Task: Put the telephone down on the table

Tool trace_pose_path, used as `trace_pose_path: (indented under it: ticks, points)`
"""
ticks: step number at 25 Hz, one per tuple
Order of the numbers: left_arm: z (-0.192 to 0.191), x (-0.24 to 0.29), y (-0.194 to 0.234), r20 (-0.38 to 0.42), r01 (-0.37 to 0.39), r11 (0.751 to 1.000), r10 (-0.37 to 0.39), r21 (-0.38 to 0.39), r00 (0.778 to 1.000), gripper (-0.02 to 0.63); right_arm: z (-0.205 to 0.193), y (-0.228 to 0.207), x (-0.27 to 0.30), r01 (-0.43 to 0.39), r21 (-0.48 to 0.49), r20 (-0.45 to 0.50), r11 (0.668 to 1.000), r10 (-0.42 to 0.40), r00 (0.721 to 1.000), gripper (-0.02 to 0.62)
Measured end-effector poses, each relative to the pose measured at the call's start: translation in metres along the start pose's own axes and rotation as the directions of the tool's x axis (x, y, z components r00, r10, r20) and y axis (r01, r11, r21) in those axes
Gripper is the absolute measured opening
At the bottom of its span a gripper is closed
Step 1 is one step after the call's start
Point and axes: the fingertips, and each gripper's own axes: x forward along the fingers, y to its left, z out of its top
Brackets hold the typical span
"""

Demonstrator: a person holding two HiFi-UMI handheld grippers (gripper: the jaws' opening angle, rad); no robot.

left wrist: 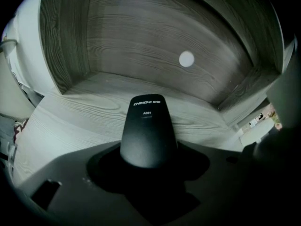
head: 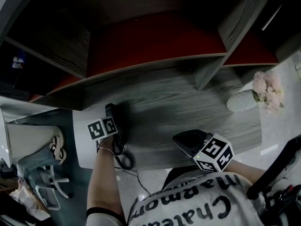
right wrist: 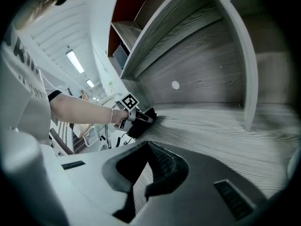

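Telephone handset [left wrist: 148, 131], black, corded: clamped in the left gripper's [head: 110, 124] part-open jaws at the desk's [head: 188, 102] left edge, best lowered flat until the wood bears it before release; right gripper [right wrist: 146, 173], jaws apart and empty, near the front edge.

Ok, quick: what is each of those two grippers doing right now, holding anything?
Left gripper: fingers closed on the black telephone handset.
Right gripper: fingers open, nothing between them.
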Motion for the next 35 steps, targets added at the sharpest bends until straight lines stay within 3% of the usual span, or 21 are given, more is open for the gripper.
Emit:
trace_pose_path:
  ticks: [8, 20, 25, 35]
  points:
    - [0.0000, -0.0012, -0.0005, 0.028, 0.000, 1.000, 0.000, -0.006, 1.000, 0.275, 0.0009, 0.0031, 0.0032, -0.011, 0.001, -0.007, 1.000, 0.011, 1.000, 0.006]
    - [-0.0023, 0.0016, -0.0006, 0.019, -0.069, 0.996, 0.068, 0.050, 0.998, 0.276, -0.0020, 0.0005, 0.0035, -0.010, 0.017, -0.022, 1.000, 0.011, 1.000, 0.006]
    - [-0.0046, 0.0040, -0.0034, 0.007, -0.124, 0.985, 0.124, 0.120, 0.992, 0.276, -0.0006, -0.0006, 0.0022, -0.011, 0.014, -0.015, 1.000, 0.011, 1.000, 0.006]
    - [-0.0051, 0.0037, -0.0043, 0.010, -0.134, 0.981, 0.134, 0.140, 0.991, 0.276, -0.0056, -0.0019, 0.0014, -0.008, 0.020, -0.029, 1.000, 0.009, 1.000, 0.006]
